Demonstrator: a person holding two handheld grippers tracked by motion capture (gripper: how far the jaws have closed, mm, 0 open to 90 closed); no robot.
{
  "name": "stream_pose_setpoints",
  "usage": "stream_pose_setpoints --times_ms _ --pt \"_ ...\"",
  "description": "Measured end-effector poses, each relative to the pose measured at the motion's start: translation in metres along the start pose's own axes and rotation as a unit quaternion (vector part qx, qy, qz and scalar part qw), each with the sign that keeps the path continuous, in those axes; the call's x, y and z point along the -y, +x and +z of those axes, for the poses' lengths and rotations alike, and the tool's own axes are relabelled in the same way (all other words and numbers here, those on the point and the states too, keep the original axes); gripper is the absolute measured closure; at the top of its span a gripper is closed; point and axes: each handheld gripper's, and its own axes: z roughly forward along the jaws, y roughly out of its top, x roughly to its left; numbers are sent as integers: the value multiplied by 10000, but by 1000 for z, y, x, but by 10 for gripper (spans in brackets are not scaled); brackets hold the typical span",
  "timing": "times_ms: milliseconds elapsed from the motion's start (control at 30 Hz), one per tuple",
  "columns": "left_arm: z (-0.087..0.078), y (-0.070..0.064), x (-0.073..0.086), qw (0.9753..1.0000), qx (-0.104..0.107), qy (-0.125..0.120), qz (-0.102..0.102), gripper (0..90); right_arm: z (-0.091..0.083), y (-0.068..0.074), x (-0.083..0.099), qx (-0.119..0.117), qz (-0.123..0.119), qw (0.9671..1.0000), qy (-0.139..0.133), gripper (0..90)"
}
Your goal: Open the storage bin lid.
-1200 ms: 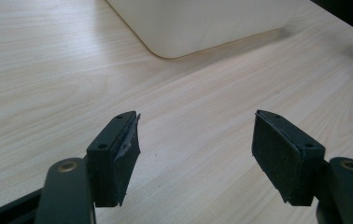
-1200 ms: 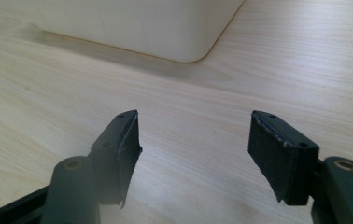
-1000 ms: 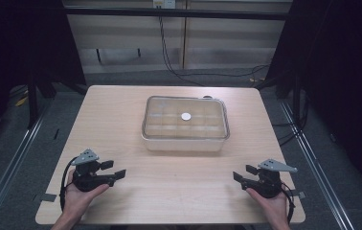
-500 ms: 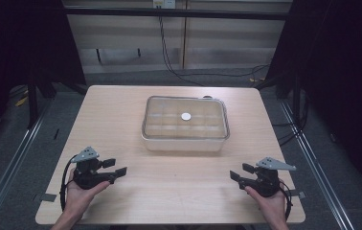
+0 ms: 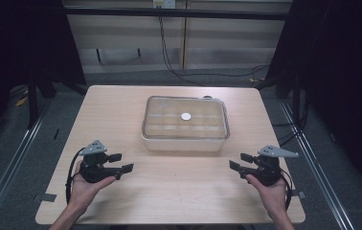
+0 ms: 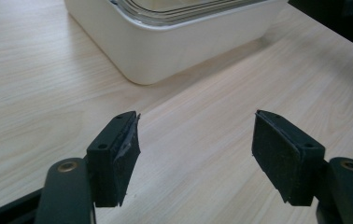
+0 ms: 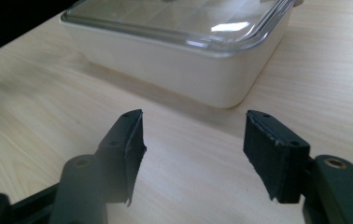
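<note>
A white rectangular box (image 5: 185,141) with a clear lid (image 5: 185,117) stands at the middle of the wooden table (image 5: 121,110); a small white disc (image 5: 186,116) lies on the lid. My left gripper (image 5: 121,162) rests near the front left, open and holding nothing, pointing toward the box. In the left gripper view the box's corner (image 6: 165,51) lies beyond the parted pads (image 6: 124,154). My right gripper (image 5: 240,162) sits at the front right, open and holding nothing. The right gripper view has the box (image 7: 184,60) just ahead of its spread jaws.
Bare tabletop lies between the two grippers and in front of the box. A small dark object (image 5: 208,97) peeks out behind the box's far edge. Dark frame posts and cables (image 5: 169,57) stand beyond the table; grey floor surrounds it.
The right gripper has shifted slightly left, toward the box. The left gripper has barely moved.
</note>
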Motion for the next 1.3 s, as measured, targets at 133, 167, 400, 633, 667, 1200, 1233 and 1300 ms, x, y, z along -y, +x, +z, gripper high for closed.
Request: stream_pose_setpoints --times_ms 133,167,400,633,667,1200,1233,1300 --pt "7 2 -10 10000 21 -32 0 321 0 -6 -13 -72 68 9999 -113 363" --pt "9 3 -13 10000 26 -31 7 316 1 -8 -16 -51 67 9999 -110 352" --pt "23 8 -36 9999 13 24 120 293 18 -17 -36 -103 9 9999 20 299" --pt "32 14 -61 9997 -24 -101 206 268 32 -24 -58 -126 -4 9998 146 288" --pt "33 15 -63 9997 -92 -156 151 267 34 -25 -60 -117 -11 9998 148 282" --pt "48 38 -82 9994 -283 -219 9 272 72 -45 -78 -179 122 9984 528 218" --pt "50 39 -83 9994 -289 -196 -5 270 74 -46 -80 -153 127 9982 572 218" --pt "53 43 -84 9996 -272 -109 -40 269 78 -48 -83 -132 142 9979 617 208"
